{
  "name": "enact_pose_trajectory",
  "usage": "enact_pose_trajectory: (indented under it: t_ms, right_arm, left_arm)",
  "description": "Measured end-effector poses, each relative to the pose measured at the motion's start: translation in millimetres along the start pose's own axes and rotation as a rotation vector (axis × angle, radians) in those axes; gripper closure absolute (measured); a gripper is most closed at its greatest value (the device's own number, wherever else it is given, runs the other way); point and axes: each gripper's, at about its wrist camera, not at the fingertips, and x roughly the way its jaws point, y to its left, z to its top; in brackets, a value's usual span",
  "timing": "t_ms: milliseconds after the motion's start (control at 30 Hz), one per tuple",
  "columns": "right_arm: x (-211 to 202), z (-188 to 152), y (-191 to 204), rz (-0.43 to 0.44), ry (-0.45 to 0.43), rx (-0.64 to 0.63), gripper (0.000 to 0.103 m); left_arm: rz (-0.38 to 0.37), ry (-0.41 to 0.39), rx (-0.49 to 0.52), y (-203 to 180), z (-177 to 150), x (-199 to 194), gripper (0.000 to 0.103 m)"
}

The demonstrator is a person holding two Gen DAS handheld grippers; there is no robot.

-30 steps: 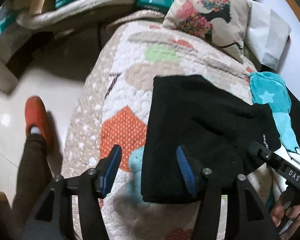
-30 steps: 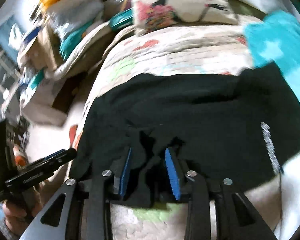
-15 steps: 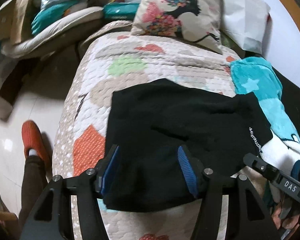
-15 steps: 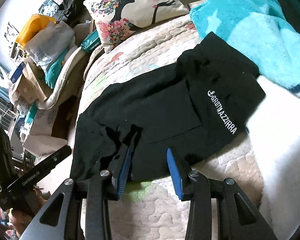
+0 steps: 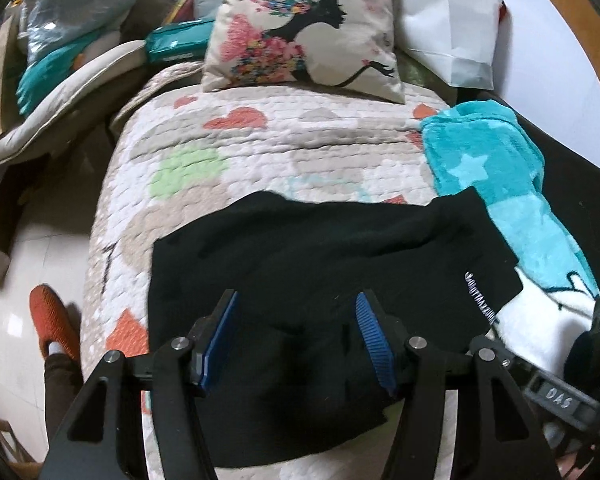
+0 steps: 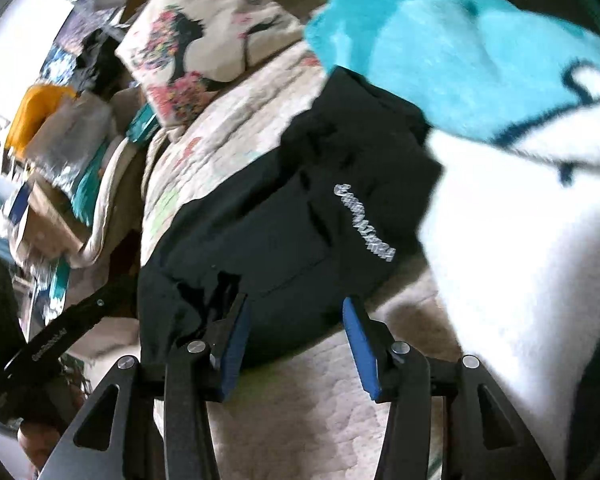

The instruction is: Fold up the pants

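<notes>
The black pants (image 5: 300, 280) lie folded into a compact block on the quilted bed cover (image 5: 260, 152), near the front edge of the bed, with a white printed logo (image 5: 480, 296) at their right end. That right end touches the turquoise star blanket (image 5: 484, 160), which lies along the right side of the bed. The left gripper (image 5: 296, 328) hangs over the near part of the pants with its blue pads apart, and no cloth is pinched between them. In the right wrist view, the right gripper (image 6: 296, 332) is at the near edge of the pants; its jaws are opening, and the pads do not press the fabric. Farther back, a floral pillow (image 5: 304, 28) leans at the head of the bed. On the floor at the left, an orange slipper (image 5: 52, 320) is seen
</notes>
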Motion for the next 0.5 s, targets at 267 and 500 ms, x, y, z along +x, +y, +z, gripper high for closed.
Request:
enact_pose_trajectory:
  t_ms: [267,500]
  right_arm:
    - [8,8,-19,-0.084,-0.060,0.077,0.051]
    - [17,16,-20,-0.104,-0.124,0.075,0.051]
  left_arm:
    - [-0.095,-0.010,0.148,-58,46,32,0.043]
    - [-0.210,0.051,0.236,-115,74,83,0.043]
